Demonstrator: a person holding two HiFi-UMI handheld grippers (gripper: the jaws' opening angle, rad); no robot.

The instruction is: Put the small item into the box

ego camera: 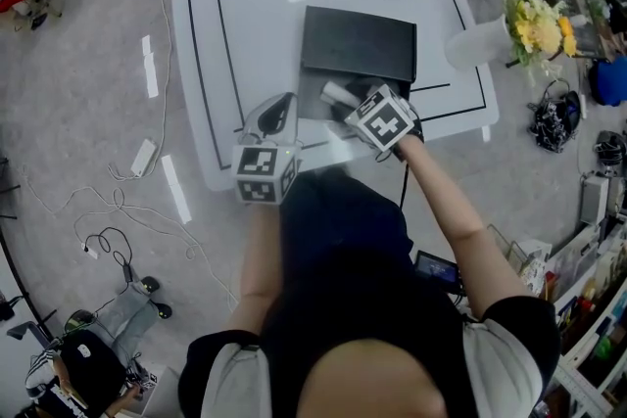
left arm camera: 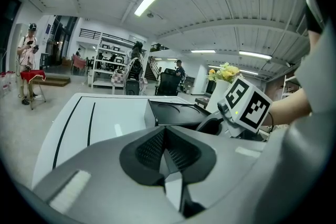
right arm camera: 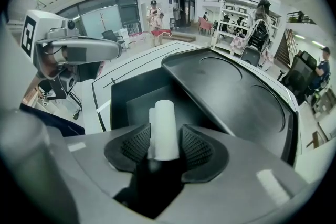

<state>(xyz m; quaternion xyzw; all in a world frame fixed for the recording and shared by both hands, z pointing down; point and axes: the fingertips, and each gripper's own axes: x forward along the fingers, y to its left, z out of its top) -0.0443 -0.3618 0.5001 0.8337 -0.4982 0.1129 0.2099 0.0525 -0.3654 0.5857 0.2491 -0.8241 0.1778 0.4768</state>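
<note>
A small white roll (right arm camera: 165, 128) lies between the pads of my right gripper (right arm camera: 167, 149), over the open black box (right arm camera: 131, 99). Narrow gaps show beside the roll, so the jaws stand open around it. The box's lid (right arm camera: 231, 92) is tipped back behind it. From the head view, the right gripper (ego camera: 345, 103) reaches into the box (ego camera: 358, 44) at the table's middle, and the roll (ego camera: 338, 93) shows at its tip. My left gripper (ego camera: 274, 113) hovers just left of the box near the front edge. Its pads (left arm camera: 157, 149) meet, with nothing between them.
The white table (ego camera: 245, 15) carries black line markings. A vase of yellow flowers (ego camera: 534, 20) stands off its right side. Cables and a power strip (ego camera: 144, 157) lie on the floor to the left. A person (left arm camera: 29, 60) stands far off.
</note>
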